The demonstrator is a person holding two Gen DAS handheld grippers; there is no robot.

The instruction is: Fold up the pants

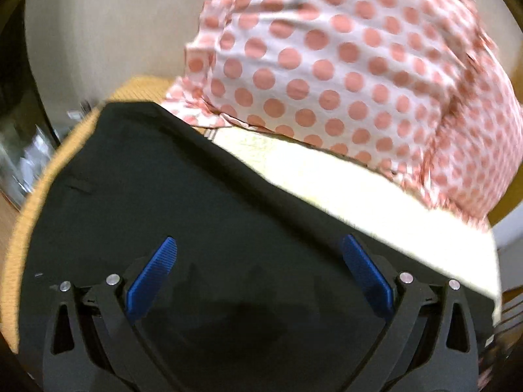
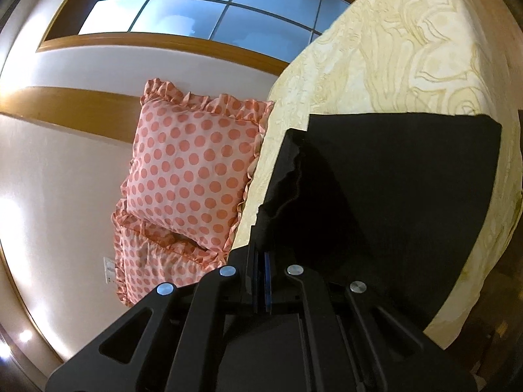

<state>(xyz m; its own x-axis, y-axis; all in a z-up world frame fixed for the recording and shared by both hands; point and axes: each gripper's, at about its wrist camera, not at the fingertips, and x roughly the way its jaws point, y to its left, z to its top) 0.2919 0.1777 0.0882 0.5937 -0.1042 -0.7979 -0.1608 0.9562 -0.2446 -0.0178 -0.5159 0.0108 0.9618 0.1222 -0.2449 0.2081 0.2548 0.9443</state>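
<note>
Black pants lie folded flat on a cream patterned bed. My left gripper hovers over them, its blue pads wide apart and nothing between them; this view is blurred. In the right wrist view the pants spread as a dark rectangle over the bed. My right gripper is shut, its pads pressed together on a raised, layered edge of the pants at their near left side.
Pink polka-dot pillows with ruffled edges lean against the wall at the head of the bed, also filling the top of the left wrist view. A wood-framed window is above. A wooden bed frame edge runs along the left.
</note>
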